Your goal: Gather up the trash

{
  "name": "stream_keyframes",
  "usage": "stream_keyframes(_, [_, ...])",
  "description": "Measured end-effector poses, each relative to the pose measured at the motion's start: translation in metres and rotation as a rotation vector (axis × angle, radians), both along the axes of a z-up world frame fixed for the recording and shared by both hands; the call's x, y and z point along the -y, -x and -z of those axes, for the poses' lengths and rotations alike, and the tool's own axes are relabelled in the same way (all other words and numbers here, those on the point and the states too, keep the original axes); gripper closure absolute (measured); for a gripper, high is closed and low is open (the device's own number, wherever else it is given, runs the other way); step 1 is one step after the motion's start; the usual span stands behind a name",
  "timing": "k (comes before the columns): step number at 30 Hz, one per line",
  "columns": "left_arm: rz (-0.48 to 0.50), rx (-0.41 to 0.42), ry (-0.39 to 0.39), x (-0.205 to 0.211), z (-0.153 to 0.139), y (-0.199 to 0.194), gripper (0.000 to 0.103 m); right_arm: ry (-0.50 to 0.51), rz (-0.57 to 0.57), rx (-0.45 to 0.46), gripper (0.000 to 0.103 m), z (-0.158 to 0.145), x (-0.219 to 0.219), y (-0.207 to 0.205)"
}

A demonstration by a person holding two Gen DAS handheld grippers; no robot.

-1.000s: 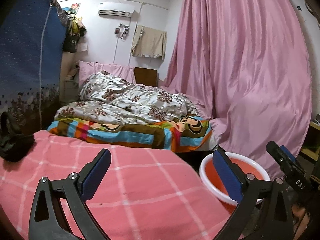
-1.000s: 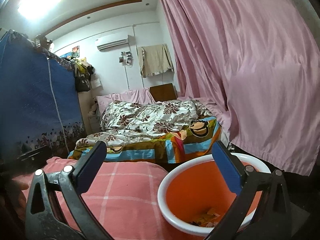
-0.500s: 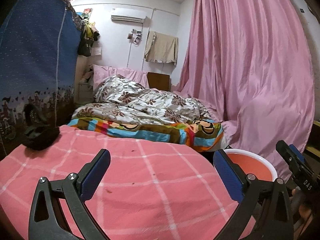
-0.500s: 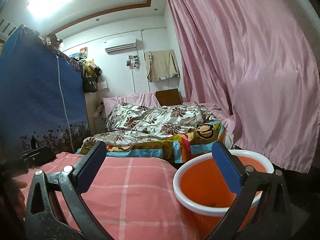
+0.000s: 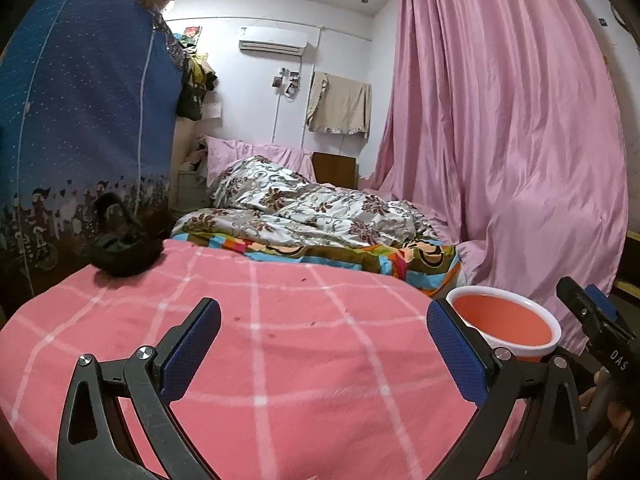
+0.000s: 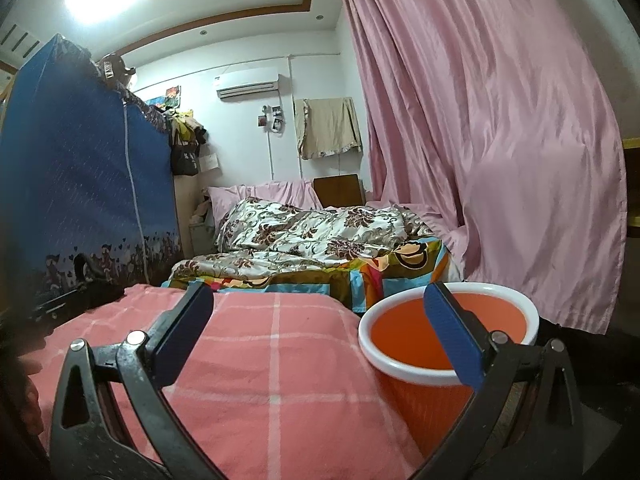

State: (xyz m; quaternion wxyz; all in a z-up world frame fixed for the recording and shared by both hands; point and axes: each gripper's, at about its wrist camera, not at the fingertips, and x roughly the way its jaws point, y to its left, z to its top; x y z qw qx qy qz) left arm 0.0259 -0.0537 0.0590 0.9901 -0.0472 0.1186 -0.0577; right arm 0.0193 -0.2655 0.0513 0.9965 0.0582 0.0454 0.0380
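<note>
- Left wrist view: our left hand-held gripper (image 5: pixel 320 344) hovers with its blue-padded fingers spread wide and nothing between them, above the pink checked blanket (image 5: pixel 280 360) on the bed. A few small dark specks (image 5: pixel 272 334) lie on the blanket ahead; we cannot tell whether they are trash or stains. The round orange plastic bin with a white rim (image 5: pixel 506 326) stands to the right, just off the bed's edge. A black bundle (image 5: pixel 120 252) sits at the blanket's far left.
- Right wrist view: our right hand-held gripper (image 6: pixel 320 334) is likewise spread apart and empty, its right finger in front of the bin (image 6: pixel 404 344). The bin's bottom is hidden from this angle, so we cannot say what it holds.
- We judge that collecting is mostly done, or between pickups: no obvious trash shows on the blanket (image 6: pixel 260 360), and only the specks might remain.
</note>
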Motion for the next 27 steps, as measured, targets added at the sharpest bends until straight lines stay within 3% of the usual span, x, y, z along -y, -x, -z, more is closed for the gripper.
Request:
stream_keyframes(15, [-0.048, -0.013, -0.037, -0.024, 0.032, 0.039, 0.002, 0.032, 0.005, -0.016, 0.0, 0.017, -0.03, 0.038])
stream_keyframes(27, [-0.063, -0.013, -0.035, -0.036, 0.043, 0.055, 0.002, 0.074, -0.038, -0.049, 0.0, 0.028, -0.051, 0.043])
